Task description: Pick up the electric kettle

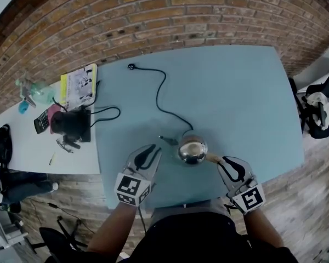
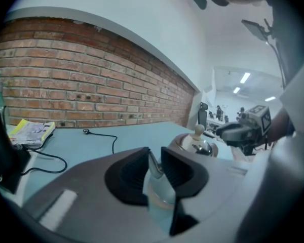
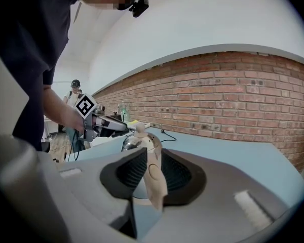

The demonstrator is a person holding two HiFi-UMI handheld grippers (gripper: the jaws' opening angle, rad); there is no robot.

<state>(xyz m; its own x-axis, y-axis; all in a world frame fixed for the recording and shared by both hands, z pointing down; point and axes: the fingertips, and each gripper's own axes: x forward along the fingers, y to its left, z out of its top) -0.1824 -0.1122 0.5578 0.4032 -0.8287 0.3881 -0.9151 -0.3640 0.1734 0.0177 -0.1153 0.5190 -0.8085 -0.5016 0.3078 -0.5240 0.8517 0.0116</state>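
One steel kettle [image 1: 192,151] stands on the blue table [image 1: 241,92], near the edge closest to the person, its shiny lid topped by a pale knob [image 2: 197,130]. Its wooden handle [image 3: 154,180] points right and sits between the parted fingers of the right gripper [image 1: 223,163]; the pads do not seem to press on it. Its thin spout [image 2: 152,162] points left and stands between the fingers of the left gripper [image 1: 151,150], which are likewise apart and grip nothing. A black cord [image 1: 163,92] runs from the kettle across the table to a loose plug [image 1: 131,66]. Further left, a white table [image 1: 22,147] carries a booklet [image 1: 79,85], a calculator [image 1: 41,121] and a black device [image 1: 71,123]. Behind both runs a brick wall [image 1: 153,15].
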